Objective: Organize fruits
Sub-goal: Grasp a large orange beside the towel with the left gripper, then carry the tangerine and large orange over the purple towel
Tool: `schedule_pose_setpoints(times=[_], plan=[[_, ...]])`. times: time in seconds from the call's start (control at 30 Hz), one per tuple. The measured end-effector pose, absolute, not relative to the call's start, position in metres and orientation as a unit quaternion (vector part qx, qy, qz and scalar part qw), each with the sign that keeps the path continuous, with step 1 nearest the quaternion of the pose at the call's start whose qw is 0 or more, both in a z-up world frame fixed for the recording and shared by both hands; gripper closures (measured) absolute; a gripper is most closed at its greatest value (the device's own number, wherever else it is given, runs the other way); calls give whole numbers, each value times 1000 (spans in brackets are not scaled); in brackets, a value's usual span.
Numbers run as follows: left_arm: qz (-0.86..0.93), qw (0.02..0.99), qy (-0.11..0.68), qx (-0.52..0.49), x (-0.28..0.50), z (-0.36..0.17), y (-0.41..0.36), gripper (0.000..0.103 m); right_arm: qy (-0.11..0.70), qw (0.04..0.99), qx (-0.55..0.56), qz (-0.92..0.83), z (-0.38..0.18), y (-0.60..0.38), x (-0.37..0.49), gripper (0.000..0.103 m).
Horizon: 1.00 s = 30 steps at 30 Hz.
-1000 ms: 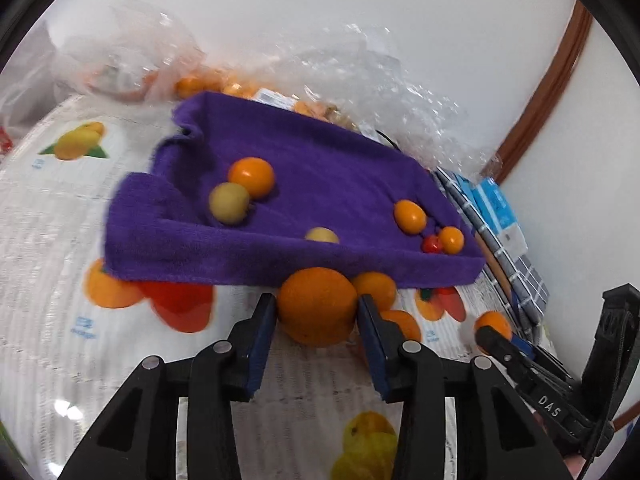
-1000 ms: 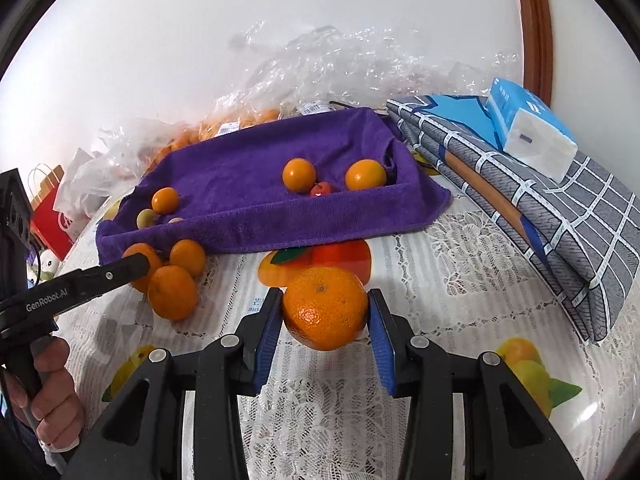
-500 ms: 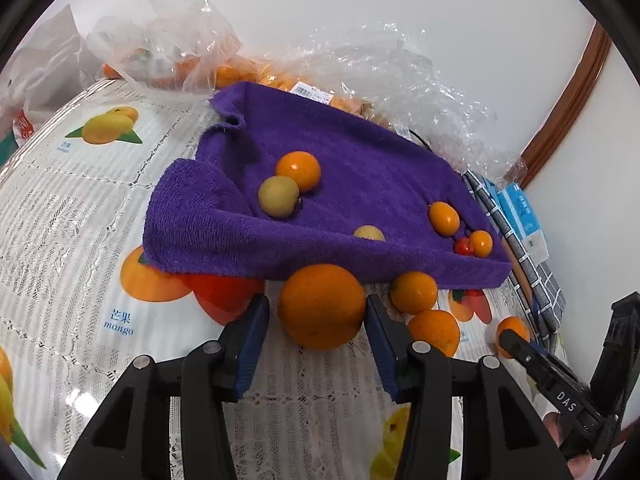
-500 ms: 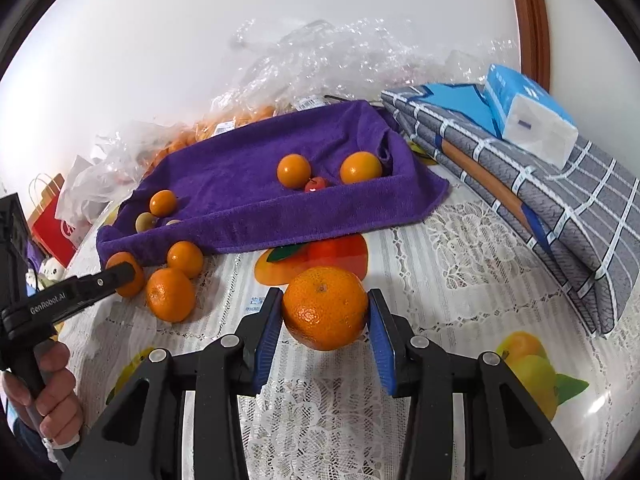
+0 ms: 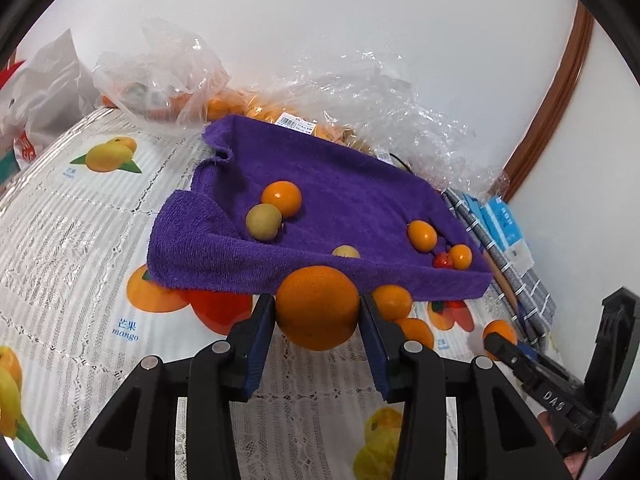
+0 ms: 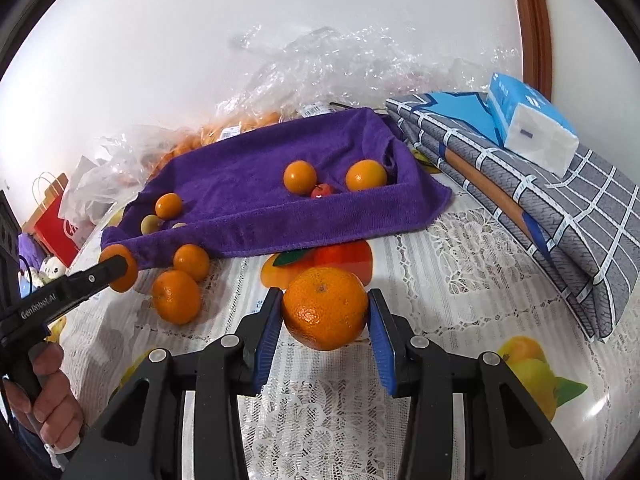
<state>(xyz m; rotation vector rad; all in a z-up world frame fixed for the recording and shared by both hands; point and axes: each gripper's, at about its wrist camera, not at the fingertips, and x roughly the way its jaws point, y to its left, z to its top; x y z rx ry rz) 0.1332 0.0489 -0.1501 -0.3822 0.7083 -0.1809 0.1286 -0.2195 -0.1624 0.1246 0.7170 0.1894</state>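
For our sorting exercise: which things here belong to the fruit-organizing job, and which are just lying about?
Belong to the job:
- left gripper, shut on a large round orange
- right gripper, shut on a dimpled round orange
- purple terry towel holding small fruits
- two loose oranges on the table

Lying about:
- folded grey checked cloth
- blue tissue pack
- crinkled clear plastic bags

I'm reading "芒果" with "mango" under it on the tablecloth (image 5: 80,208), printed just below the orange fruit picture in the left wrist view. I'm seeing "DAS" in white on the black arm of the right gripper (image 5: 554,394) at the right edge of that view. In the right wrist view I'm reading "GenRobot.AI" along the finger of the left gripper (image 6: 44,306). Barcode stickers (image 5: 295,123) are sitting on the plastic bags behind the towel; their digits are too small to read.
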Motion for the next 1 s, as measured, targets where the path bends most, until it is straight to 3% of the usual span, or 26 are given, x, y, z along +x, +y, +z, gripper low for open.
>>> schedule_pose_setpoints(times=[0.73, 1.0], plan=[[-52, 932, 296, -205, 127, -129, 68, 62, 324, 938, 82, 93, -150, -225, 126, 61], [-58, 939, 279, -193, 158, -96, 71, 62, 298, 947, 54, 107, -111, -211, 151, 61]])
